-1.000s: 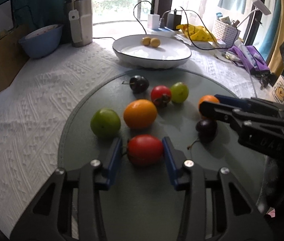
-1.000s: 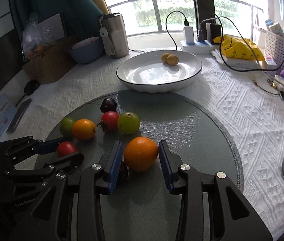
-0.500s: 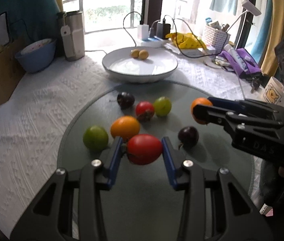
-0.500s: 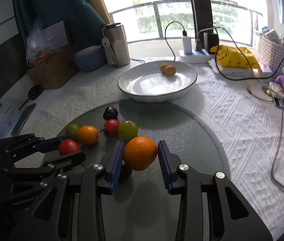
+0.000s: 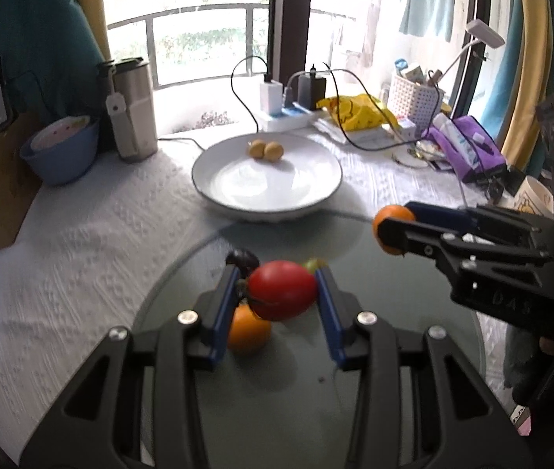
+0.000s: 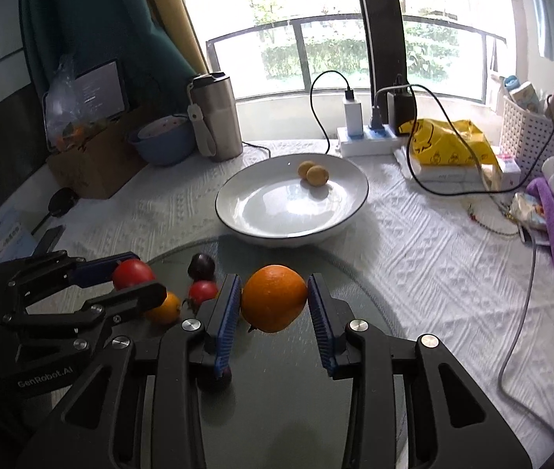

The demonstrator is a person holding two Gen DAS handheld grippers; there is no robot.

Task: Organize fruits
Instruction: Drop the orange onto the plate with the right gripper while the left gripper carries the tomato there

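- Lift is what has changed: both fruits, which a second ago sat on the glass surface [image 6: 355,293], now hang clear of it.
- Left gripper [image 5: 278,293] has its jaws clamped on the red tomato [image 5: 281,289], with the small orange fruit [image 5: 247,332] below and behind them.
- Right gripper [image 6: 275,305] has its jaws clamped on the orange [image 6: 274,298].
- White plate [image 6: 237,195], holding two yellow fruits [image 6: 313,173], lies ahead of both jaws; carrying over looks next.

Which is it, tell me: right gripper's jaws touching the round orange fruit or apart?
Touching. The right wrist view shows both jaws of the right gripper pressed against the orange fruit, held clear above the mat.
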